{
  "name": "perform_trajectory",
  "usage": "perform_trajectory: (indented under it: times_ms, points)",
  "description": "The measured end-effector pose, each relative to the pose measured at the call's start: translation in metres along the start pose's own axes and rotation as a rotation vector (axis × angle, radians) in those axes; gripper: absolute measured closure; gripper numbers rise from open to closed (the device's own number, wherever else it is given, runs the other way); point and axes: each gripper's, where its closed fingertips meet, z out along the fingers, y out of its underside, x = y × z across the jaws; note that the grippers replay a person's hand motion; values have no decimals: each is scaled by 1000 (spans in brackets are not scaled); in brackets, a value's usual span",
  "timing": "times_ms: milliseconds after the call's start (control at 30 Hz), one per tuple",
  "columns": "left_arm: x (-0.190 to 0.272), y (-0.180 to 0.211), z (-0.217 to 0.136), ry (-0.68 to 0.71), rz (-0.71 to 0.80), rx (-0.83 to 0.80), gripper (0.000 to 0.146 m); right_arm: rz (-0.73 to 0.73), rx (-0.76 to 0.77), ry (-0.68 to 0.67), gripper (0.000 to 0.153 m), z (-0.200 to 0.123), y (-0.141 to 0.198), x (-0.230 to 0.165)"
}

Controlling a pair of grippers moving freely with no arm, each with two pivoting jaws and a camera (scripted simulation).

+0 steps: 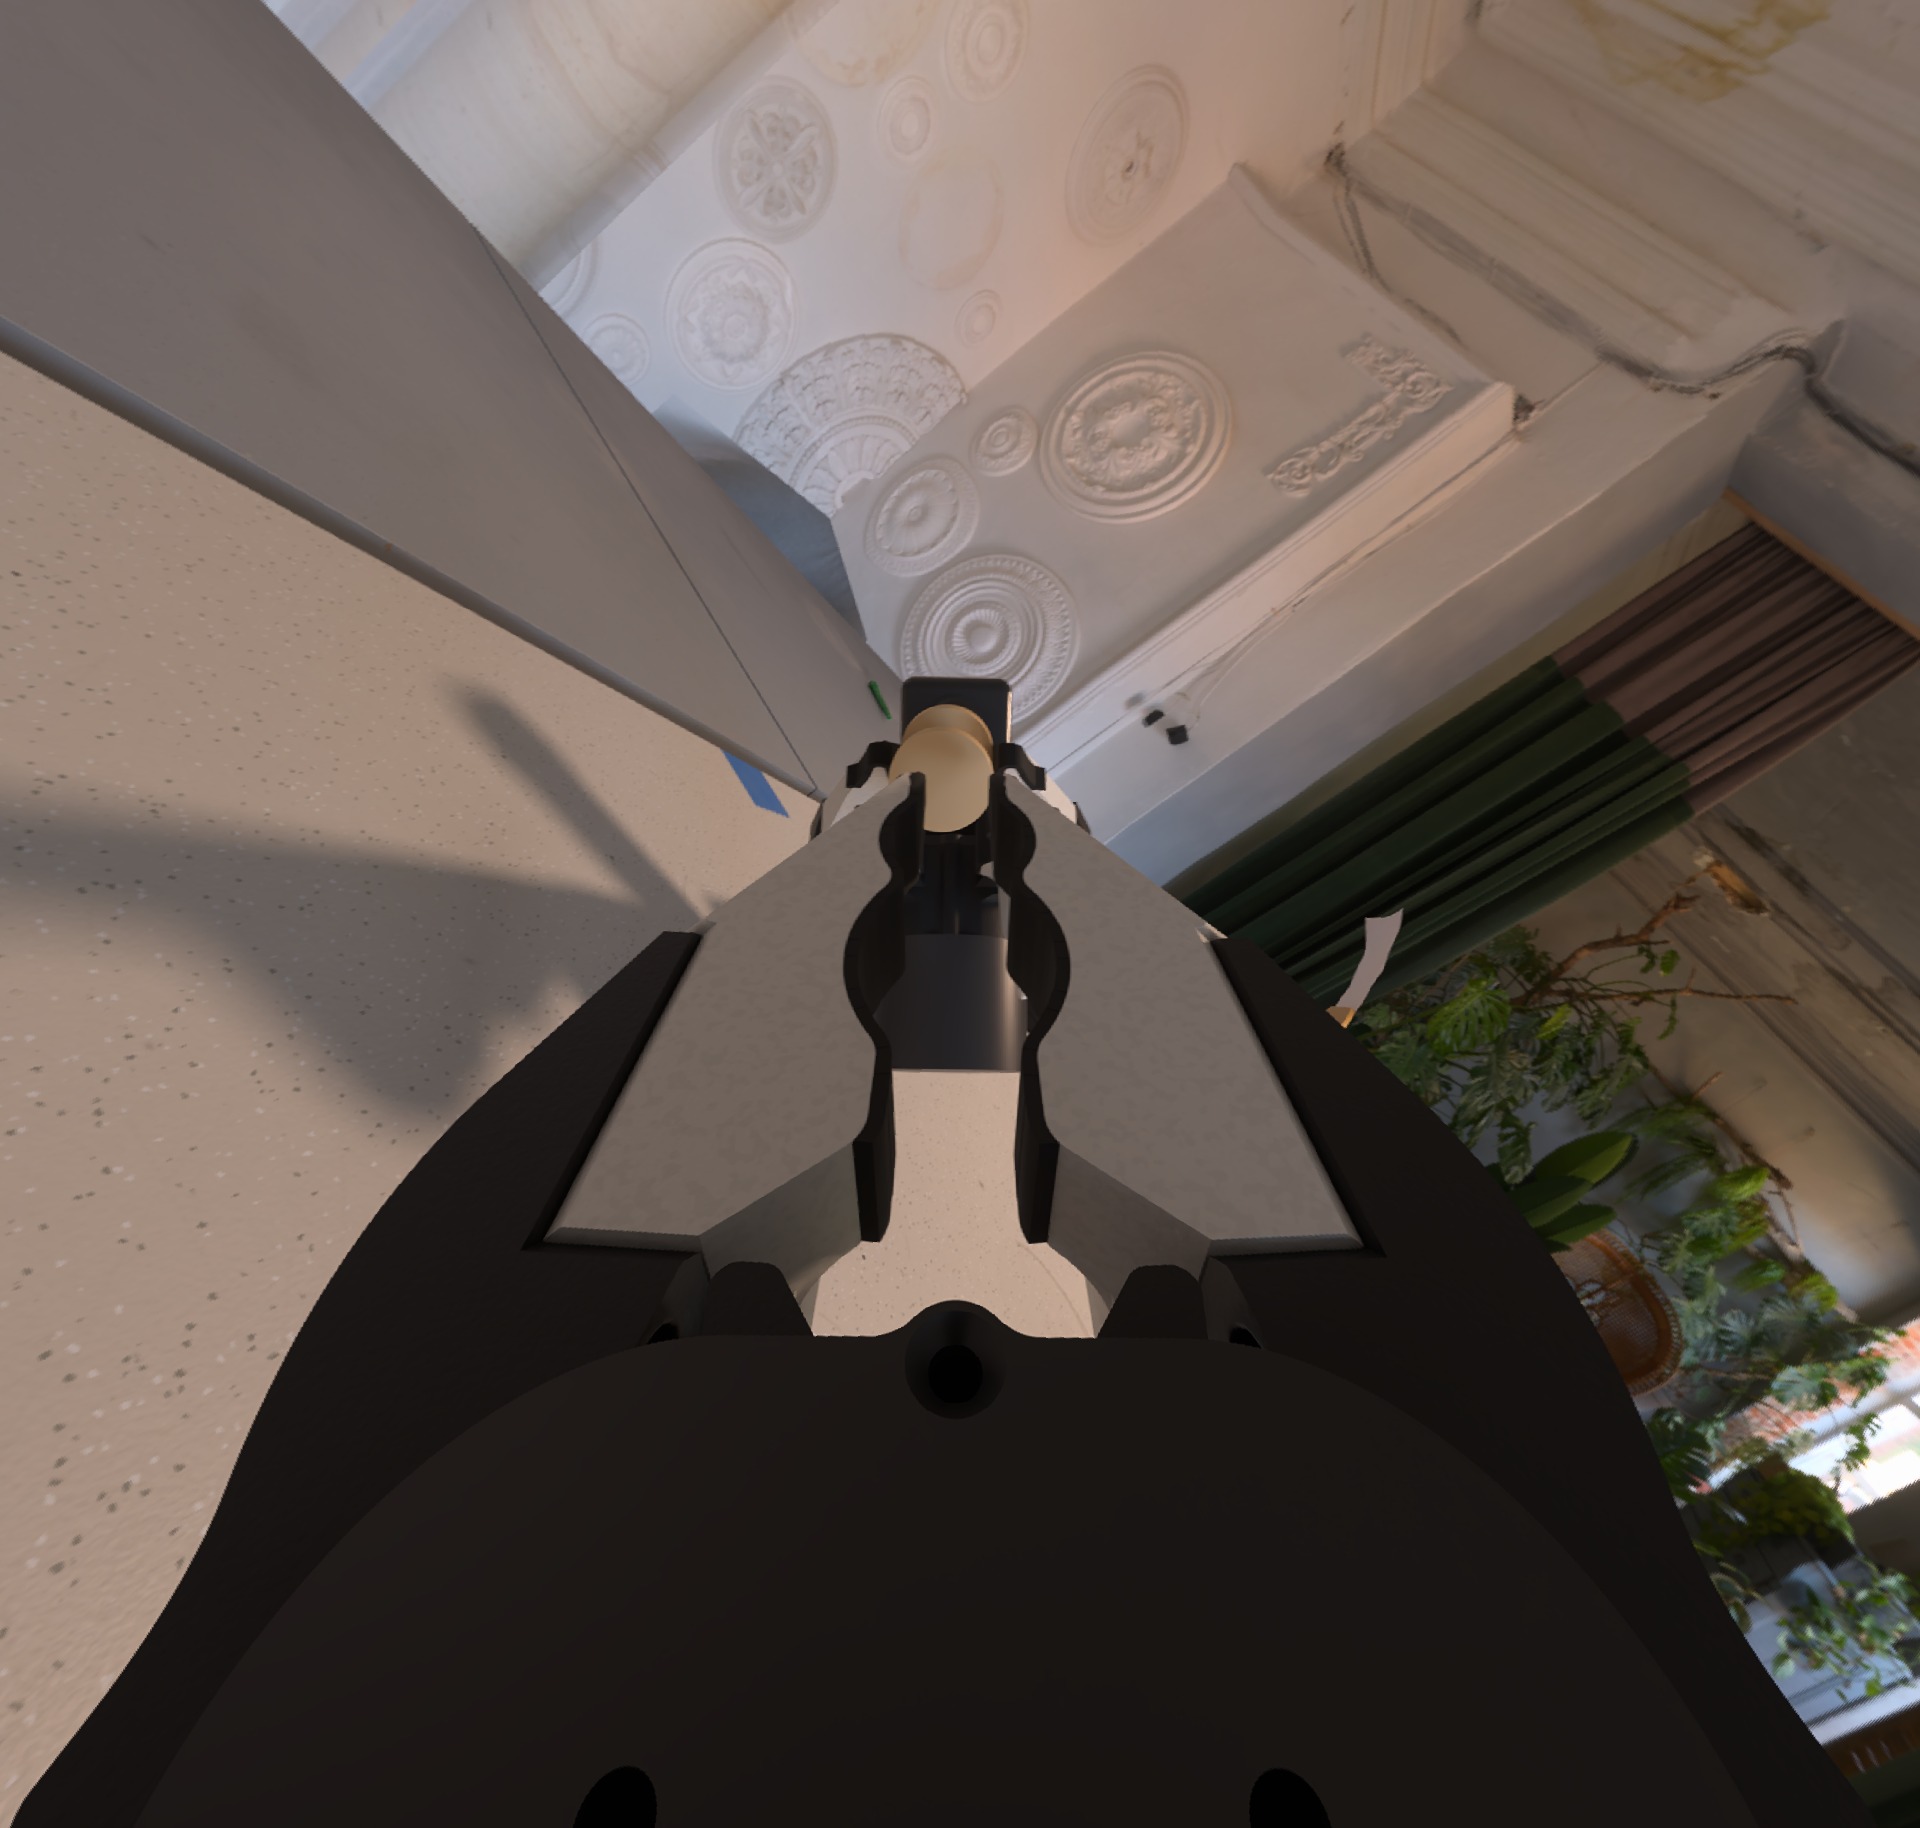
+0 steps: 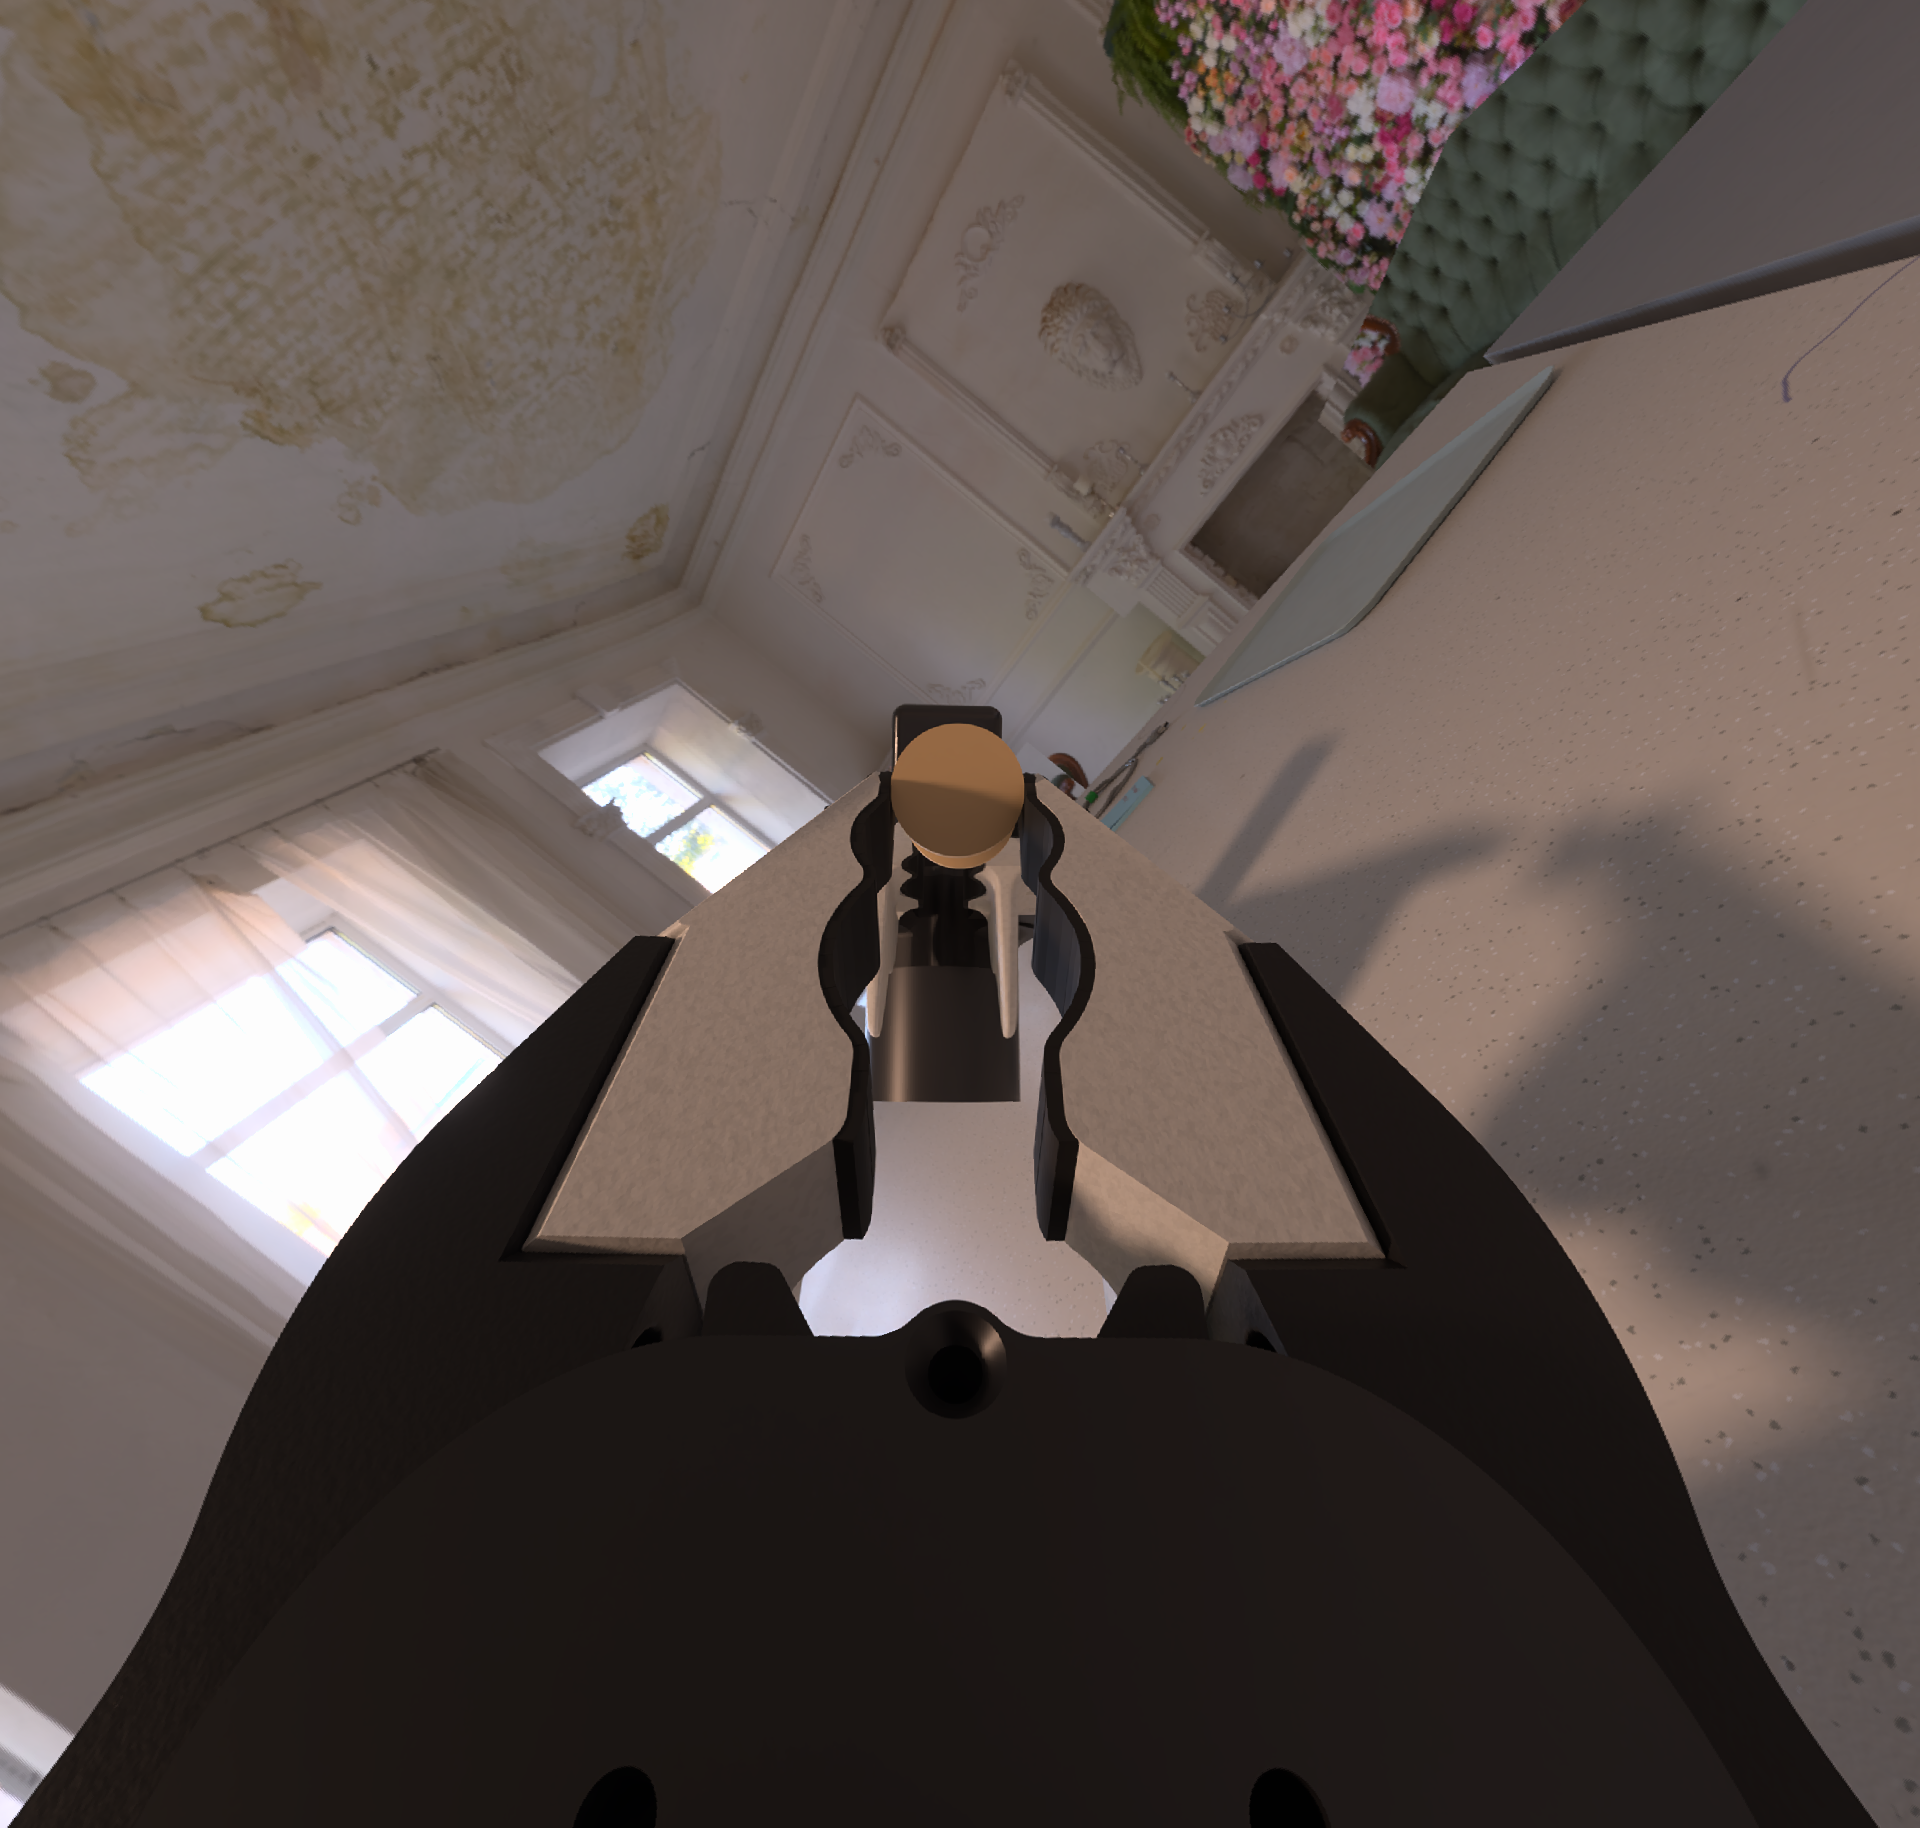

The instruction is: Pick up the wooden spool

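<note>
The wooden spool (image 1: 948, 779) is pale and short, with a round end flange. In the left wrist view it sits between the tips of my left gripper (image 1: 956, 804), whose jaws are closed on its sides. In the right wrist view I see the spool's flat round end (image 2: 956, 791) between the tips of my right gripper (image 2: 956, 810), also closed on it. The two grippers face each other with the spool between them; each shows beyond the spool in the other's view as dark parts (image 1: 956, 708) (image 2: 945, 724). The spool is held off the speckled beige table (image 1: 208, 843) (image 2: 1558, 947).
A grey panel (image 1: 312, 220) stands along the table, with a strip of blue tape (image 1: 753, 781) near its foot. A pale green flat board (image 2: 1382, 552) lies on the table under a grey block (image 2: 1714, 168). Gripper shadows fall on the table.
</note>
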Motion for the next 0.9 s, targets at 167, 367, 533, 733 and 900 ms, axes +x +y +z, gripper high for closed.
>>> perform_trajectory:
  times_ms: [167, 367, 533, 733, 900]
  points:
    - [-15, -3, -4, -80, 32, -12, 106, -109, -60, 102, 129, -5, -6, 3]
    - [-39, -19, -19, -206, 103, 20, 100, -432, -431, 543, 129, -29, -10, 26]
    - [-47, -29, -28, -256, 126, 45, 101, -565, -630, 772, 129, -47, -10, 30]
    - [-49, -26, -27, -265, 122, 36, 102, -639, -854, 990, 129, -67, 11, 55]
    - [-48, -26, -26, -265, 124, 34, 102, -598, -916, 1012, 129, -75, 27, 77]
